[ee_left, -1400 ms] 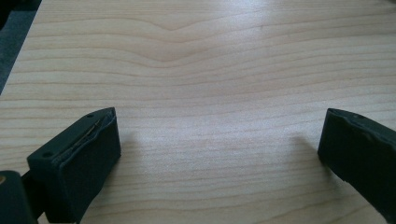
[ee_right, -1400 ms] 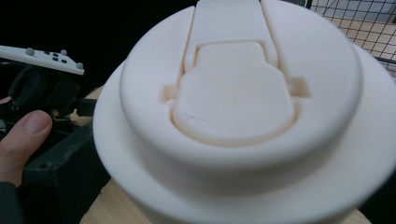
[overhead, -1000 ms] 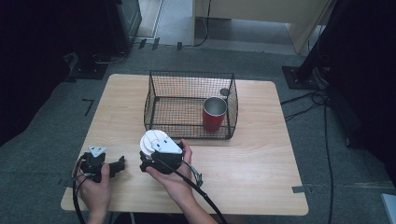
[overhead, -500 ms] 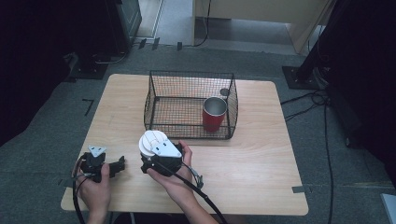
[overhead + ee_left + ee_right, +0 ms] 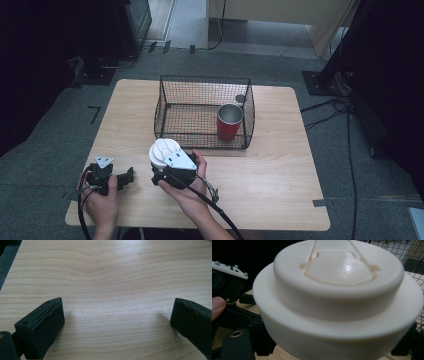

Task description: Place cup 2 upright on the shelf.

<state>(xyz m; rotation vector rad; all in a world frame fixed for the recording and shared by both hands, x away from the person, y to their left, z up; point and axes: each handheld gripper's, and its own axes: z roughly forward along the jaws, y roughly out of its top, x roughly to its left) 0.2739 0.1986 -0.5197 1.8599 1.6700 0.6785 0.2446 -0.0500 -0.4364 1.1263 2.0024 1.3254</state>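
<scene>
A wire basket [image 5: 202, 112] stands on the desk [image 5: 280, 170]; a cup [image 5: 229, 121] stands in its right part, a lid [image 5: 161, 151] just before it.

The right gripper [image 5: 165, 159] has closed on the white lid [image 5: 161, 150].

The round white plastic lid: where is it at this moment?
In the high view the round white plastic lid sits at the front middle of the wooden table, in the right gripper, just before the black wire basket.
</scene>
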